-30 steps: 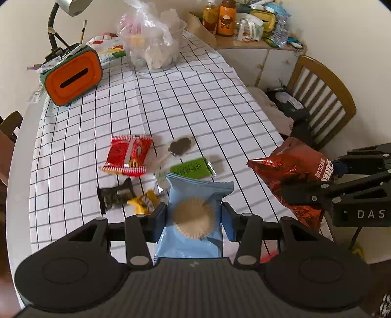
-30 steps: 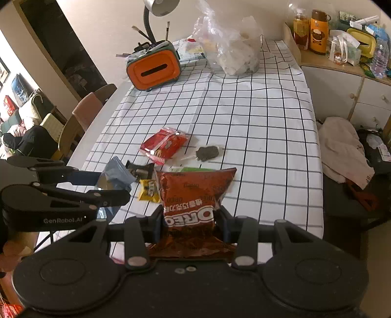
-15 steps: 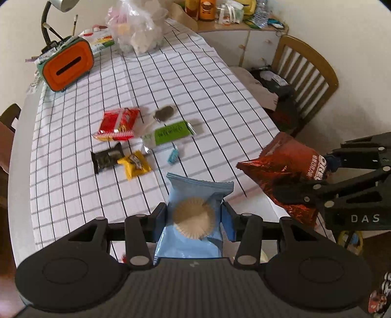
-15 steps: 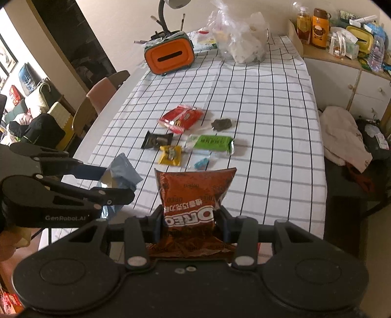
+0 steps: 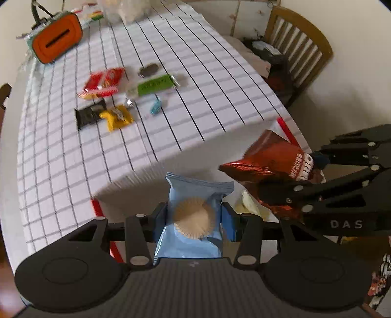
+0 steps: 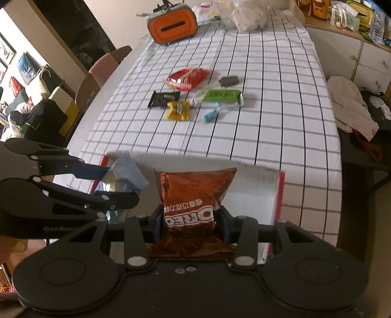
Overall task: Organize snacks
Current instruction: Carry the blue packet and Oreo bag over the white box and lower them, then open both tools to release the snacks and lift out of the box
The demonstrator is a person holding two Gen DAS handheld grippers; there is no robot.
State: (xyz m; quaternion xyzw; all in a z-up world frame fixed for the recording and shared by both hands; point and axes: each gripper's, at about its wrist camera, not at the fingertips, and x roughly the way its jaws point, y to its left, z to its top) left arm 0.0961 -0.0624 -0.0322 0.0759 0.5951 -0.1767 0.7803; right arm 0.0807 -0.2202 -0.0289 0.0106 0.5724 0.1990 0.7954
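My left gripper point(image 5: 194, 215) is shut on a light blue cake packet point(image 5: 195, 208). My right gripper point(image 6: 189, 220) is shut on a red-brown Oreo bag point(image 6: 193, 193). Both hang over a white box with red edges point(image 6: 276, 195) at the near end of the table. The box rim also shows in the left wrist view point(image 5: 96, 208). Several snacks lie on the checked tablecloth: a red packet point(image 6: 187, 78), a green bar point(image 6: 222, 95), a black packet point(image 6: 162, 99), a yellow packet point(image 6: 178, 111), a small blue candy point(image 6: 211, 115) and a dark wrapper point(image 6: 228, 80).
An orange tissue box point(image 6: 172, 24) and a clear plastic bag point(image 6: 249, 14) stand at the far end of the table. A wooden chair point(image 5: 298, 49) stands on the right. A cabinet with bottles point(image 6: 342, 29) is beyond it. Chairs point(image 6: 102, 71) line the left side.
Both grippers have pulled back from the snack pile toward the table's near end, carrying their packets. The white box has come into view beneath them.
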